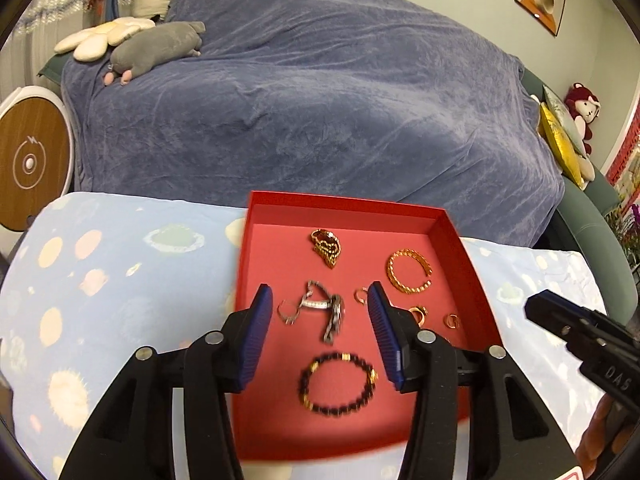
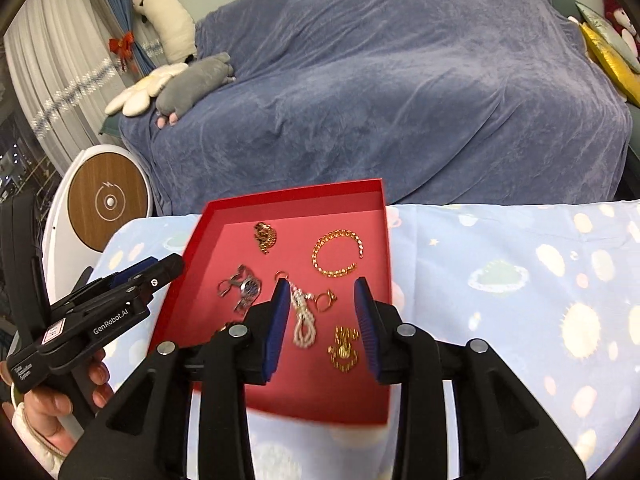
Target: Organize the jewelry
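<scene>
A red tray holds the jewelry. In the left wrist view it shows a gold chain bracelet, a gold clump, a silver watch, small rings and a dark bead bracelet. My left gripper is open and empty above the watch. In the right wrist view my right gripper is open and empty over a pearl strand, a ring and a gold brooch. The gold bracelet and watch lie beyond.
The tray sits on a pale blue patterned cloth. Behind is a sofa under a blue blanket with plush toys. A round white device stands at left. The other gripper shows at each view's edge.
</scene>
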The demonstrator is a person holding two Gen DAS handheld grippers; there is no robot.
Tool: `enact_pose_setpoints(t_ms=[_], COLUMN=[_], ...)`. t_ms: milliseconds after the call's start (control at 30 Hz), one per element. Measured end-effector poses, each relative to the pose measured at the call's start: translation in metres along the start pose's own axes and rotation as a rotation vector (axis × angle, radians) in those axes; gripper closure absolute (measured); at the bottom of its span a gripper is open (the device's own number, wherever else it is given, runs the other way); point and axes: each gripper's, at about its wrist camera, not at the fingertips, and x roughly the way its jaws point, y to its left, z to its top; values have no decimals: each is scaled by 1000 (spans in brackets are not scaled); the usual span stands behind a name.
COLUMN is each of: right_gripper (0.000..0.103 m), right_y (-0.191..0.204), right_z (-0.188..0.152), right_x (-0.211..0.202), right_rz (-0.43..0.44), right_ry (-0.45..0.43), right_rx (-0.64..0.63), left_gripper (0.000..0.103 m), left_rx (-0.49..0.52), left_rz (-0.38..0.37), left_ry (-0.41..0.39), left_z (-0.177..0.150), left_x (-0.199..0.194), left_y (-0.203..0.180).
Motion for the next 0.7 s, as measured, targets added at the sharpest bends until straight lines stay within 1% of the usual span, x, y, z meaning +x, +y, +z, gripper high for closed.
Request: enact_pose_setpoints(t_ms=[167, 200, 233, 267, 300, 400, 500, 633, 700], right_gripper=[70, 67, 66, 65, 65, 58, 58, 57, 56], right_y=[9, 11, 14, 16, 20, 28, 33, 34, 34], right_z=[-27, -36, -44, -51, -59, -80, -94, -104, -111], right_x=[-52, -59, -64, -68, -70, -71, -67, -55, -49], right_rz=[7, 11, 19, 24, 24, 6, -16, -38, -51], right_ry=[-37, -39, -40, -38, -34, -27, -16, 5, 16], right_rx=[-23, -26, -27, -29, -35, -47, -56, -72, -83], left_gripper=[50, 48, 44, 42, 41, 40, 39, 39, 39], left_rx=[12, 10, 10, 7, 5, 21, 30, 17, 24], left_rz=[14, 13, 13, 19, 27, 56, 106, 108, 118], left_ry=[-19, -22, -22, -21, -20, -29, -28, 9, 13], left_z=[-31, -39, -46, -55, -63, -83, -100, -113, -117], left_x=[-48, -56, -62, -67, -71, -78, -76, -64, -61], left_y=[-2, -3, -3, -3, -4, -9, -13, -13, -13])
